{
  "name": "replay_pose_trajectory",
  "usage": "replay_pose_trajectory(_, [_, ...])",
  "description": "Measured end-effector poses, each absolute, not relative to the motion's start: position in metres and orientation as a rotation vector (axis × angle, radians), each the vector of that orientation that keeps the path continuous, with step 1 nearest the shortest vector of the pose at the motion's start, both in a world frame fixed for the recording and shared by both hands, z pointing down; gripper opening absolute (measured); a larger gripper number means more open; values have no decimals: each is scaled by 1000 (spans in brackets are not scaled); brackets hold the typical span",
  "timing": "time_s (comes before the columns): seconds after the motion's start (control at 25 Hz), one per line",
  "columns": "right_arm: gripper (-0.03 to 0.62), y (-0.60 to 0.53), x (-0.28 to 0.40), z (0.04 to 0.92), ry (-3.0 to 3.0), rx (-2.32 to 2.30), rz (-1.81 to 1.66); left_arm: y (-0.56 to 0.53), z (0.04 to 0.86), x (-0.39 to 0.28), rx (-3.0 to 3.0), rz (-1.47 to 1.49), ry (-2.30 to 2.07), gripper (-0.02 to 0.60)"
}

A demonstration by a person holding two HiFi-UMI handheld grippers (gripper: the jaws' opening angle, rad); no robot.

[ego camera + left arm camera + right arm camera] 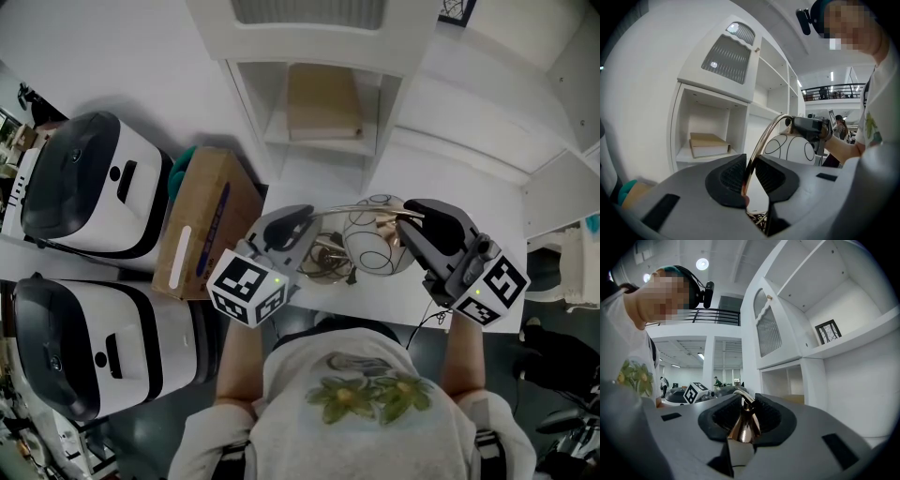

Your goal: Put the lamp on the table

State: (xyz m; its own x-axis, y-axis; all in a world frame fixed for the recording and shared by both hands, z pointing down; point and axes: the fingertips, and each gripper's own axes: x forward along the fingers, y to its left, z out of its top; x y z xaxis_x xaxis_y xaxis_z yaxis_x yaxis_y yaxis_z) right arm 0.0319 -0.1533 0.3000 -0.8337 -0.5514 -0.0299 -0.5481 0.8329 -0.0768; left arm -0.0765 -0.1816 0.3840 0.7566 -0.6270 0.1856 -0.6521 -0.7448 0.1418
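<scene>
- The left gripper (pixel 750 176) is clamped on the lamp's (pixel 373 246) gold stem (pixel 761 140); the right gripper (pixel 744 416) pinches its cone (pixel 742 425).
- The lamp is held over the table (pixel 370 292); setting it down and letting go seem to be left.

Lamp (pixel 375 247) before the shelf (pixel 246 103) (book (pixel 323 103) inside); box (pixel 202 220) left.

Looks like a big open lab or demo hall with a mock living-room corner built in, not an actual home. Straight ahead of the left gripper (pixel 302 217) there's a plain white shelf unit (pixel 712 117) holding just one book (pixel 708 143). Down to that gripper's left sit two white-and-black machines (pixel 84 183) and a cardboard box (pixel 202 220). Beyond the right gripper (pixel 412 214) you get a black balcony railing (pixel 712 315), round ceiling lights (pixel 701 263) and other people (pixel 717 379) standing far off.
</scene>
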Motion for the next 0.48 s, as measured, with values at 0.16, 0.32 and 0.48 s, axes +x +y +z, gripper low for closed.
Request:
replay_pose_trajectory(0.16, [106, -160, 28, 304, 2970, -886, -104, -187, 389, -80, 2743, 191, -1015, 71])
replay_pose_trajectory(0.32, [106, -163, 26, 309, 2972, -887, -111, -190, 394, -82, 2740, 198, -1014, 71])
replay_pose_trajectory(0.48, [106, -168, 25, 313, 2976, -887, -120, -195, 398, -83, 2734, 202, -1012, 71])
